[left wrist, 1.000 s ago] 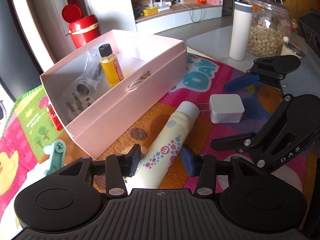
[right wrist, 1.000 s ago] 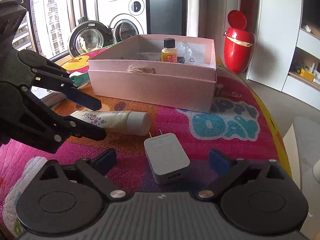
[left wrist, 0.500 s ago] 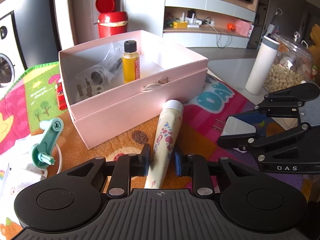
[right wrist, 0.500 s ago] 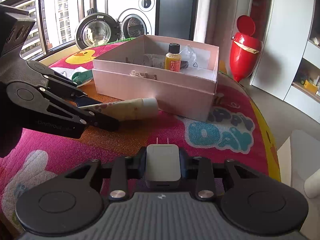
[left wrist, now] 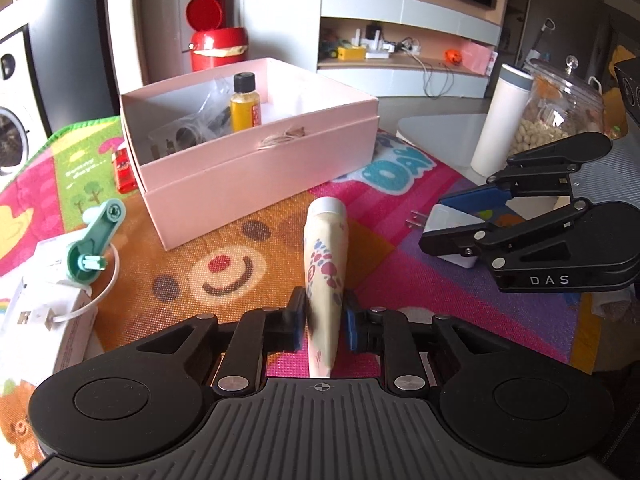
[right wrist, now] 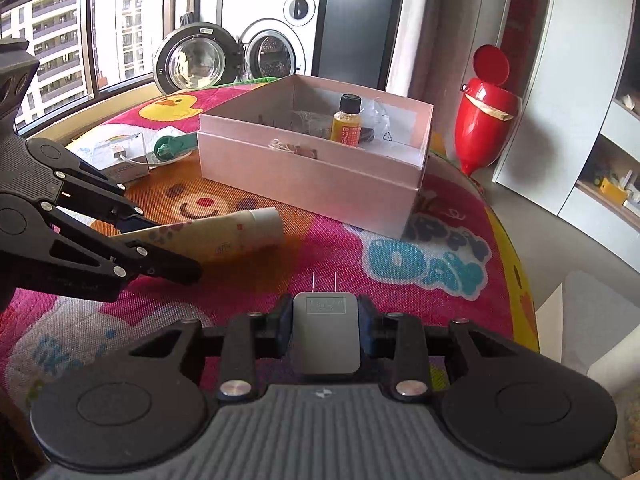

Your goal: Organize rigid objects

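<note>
Colourful play mat (left wrist: 400,264) covers the surface, with big blue letters partly hidden. On it the pink box (left wrist: 256,176) holds a yellow bottle (left wrist: 245,109). Right gripper (right wrist: 326,322), marked "DAS", is opening slightly yet clamps the white charger (right wrist: 326,332). Left gripper (left wrist: 323,320) is closing on the dotted cream tube (left wrist: 325,264).

Around my work area: room fixtures and table clutter.
I see a red pedal bin (left wrist: 218,46) with its lid up behind the colourful play mat (left wrist: 224,264), and a washing machine (right wrist: 276,44) with its door open (seen from the right wrist view) by the window (right wrist: 52,32). A white tumbler (left wrist: 502,116) stands touching a glass jar of nuts (left wrist: 560,112) on a white side table (left wrist: 436,132); shelves (left wrist: 404,36) hold small items too blurred to name.
</note>
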